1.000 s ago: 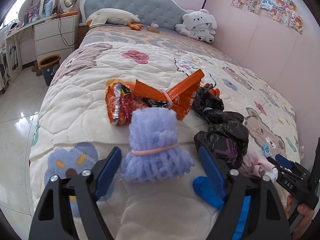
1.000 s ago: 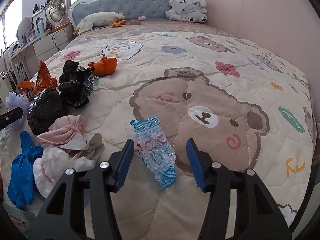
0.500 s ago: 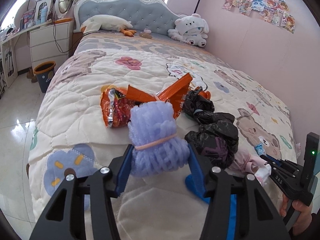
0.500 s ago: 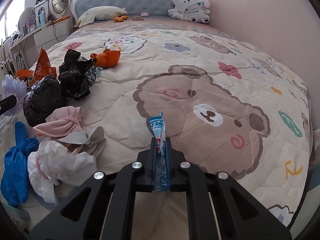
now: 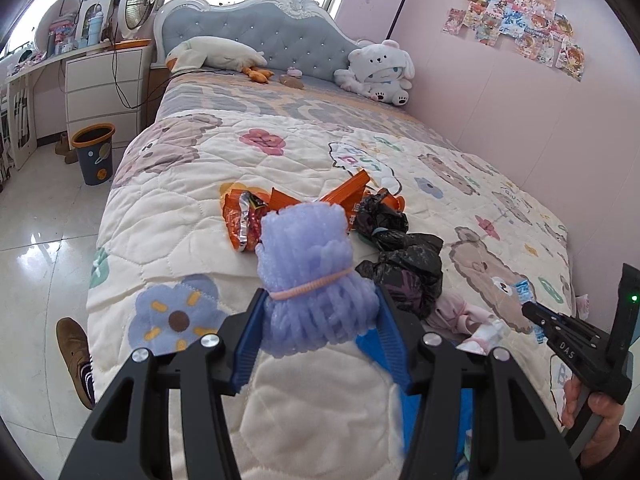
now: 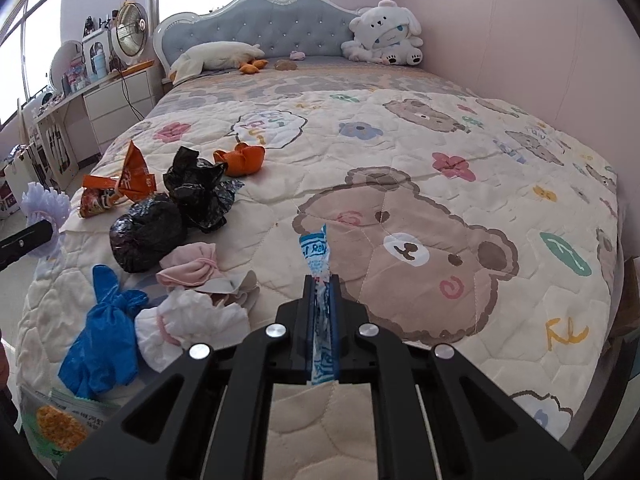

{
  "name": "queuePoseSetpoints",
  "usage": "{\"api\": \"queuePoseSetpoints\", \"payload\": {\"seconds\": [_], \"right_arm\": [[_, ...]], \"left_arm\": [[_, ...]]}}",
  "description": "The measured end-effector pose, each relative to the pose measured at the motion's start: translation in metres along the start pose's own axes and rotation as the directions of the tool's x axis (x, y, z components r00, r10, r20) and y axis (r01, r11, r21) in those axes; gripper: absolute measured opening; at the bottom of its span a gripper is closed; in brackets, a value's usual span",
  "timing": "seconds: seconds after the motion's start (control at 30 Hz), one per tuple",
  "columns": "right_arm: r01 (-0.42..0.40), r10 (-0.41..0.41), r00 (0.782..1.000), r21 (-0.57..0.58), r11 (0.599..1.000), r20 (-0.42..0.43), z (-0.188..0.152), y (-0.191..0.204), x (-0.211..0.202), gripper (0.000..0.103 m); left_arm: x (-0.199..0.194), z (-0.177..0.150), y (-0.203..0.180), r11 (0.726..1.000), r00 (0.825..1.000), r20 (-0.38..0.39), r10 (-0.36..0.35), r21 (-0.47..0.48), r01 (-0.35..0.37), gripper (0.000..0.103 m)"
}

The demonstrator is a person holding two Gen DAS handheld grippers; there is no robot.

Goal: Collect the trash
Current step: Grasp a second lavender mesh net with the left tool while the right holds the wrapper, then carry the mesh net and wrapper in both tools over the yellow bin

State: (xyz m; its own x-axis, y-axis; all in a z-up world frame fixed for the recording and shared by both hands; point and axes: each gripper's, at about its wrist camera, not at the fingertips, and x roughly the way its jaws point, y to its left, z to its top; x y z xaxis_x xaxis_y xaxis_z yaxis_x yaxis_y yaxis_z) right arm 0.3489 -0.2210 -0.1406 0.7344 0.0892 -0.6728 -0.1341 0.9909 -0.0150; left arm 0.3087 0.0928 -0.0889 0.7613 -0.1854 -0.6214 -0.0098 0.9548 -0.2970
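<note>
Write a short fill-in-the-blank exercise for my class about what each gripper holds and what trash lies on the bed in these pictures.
1. The left gripper is shut on a bundle of ____ foam netting.
2. The right gripper pinches a blue and white ____.
3. A rubber glove of ____ colour lies on the quilt.
4. The waste bin stands on the ____, beside the bed.

Missing words: purple; wrapper; blue; floor
</note>
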Motion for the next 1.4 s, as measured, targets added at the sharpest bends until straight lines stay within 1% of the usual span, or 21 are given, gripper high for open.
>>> {"api": "queuePoseSetpoints", "payload": {"seconds": [0.13,0.27,0.57,0.77,1.03,1.13,1.4], "right_arm": [[-0.029,0.029,1.000,0.000,1.000,0.013,-0.001,0.005,-0.021,0.006],[-0.044,0.044,0.999,0.001,0.999,0.021,-0.004,0.009,-0.038,0.006],[-0.079,0.078,0.996,0.013,0.997,0.049,-0.015,0.010,-0.081,0.006],[-0.094,0.092,0.993,0.020,0.995,0.074,-0.024,0.007,-0.111,0.006],[-0.091,0.087,0.990,0.028,0.996,0.114,-0.036,-0.003,-0.151,0.006],[-0.090,0.085,0.989,0.039,0.995,0.124,-0.041,-0.008,-0.163,0.006],[-0.089,0.080,0.986,0.054,0.995,0.149,-0.053,-0.020,-0.189,0.006]], "left_arm": [[-0.013,-0.005,-0.002,1.000,1.000,0.000,0.009,0.007,-0.009,0.050],[-0.026,-0.009,-0.003,1.000,1.000,-0.001,0.003,0.011,-0.003,0.050],[-0.058,-0.015,-0.014,0.999,0.999,0.028,-0.018,0.030,0.017,0.050],[-0.077,-0.021,-0.033,0.997,0.998,0.036,-0.052,0.061,0.050,0.050],[-0.098,-0.033,-0.059,0.991,0.995,0.027,-0.101,0.095,0.098,0.050],[-0.103,-0.038,-0.068,0.987,0.992,0.012,-0.124,0.105,0.122,0.050],[-0.118,-0.048,-0.090,0.979,0.988,0.003,-0.156,0.133,0.154,0.051]]}}
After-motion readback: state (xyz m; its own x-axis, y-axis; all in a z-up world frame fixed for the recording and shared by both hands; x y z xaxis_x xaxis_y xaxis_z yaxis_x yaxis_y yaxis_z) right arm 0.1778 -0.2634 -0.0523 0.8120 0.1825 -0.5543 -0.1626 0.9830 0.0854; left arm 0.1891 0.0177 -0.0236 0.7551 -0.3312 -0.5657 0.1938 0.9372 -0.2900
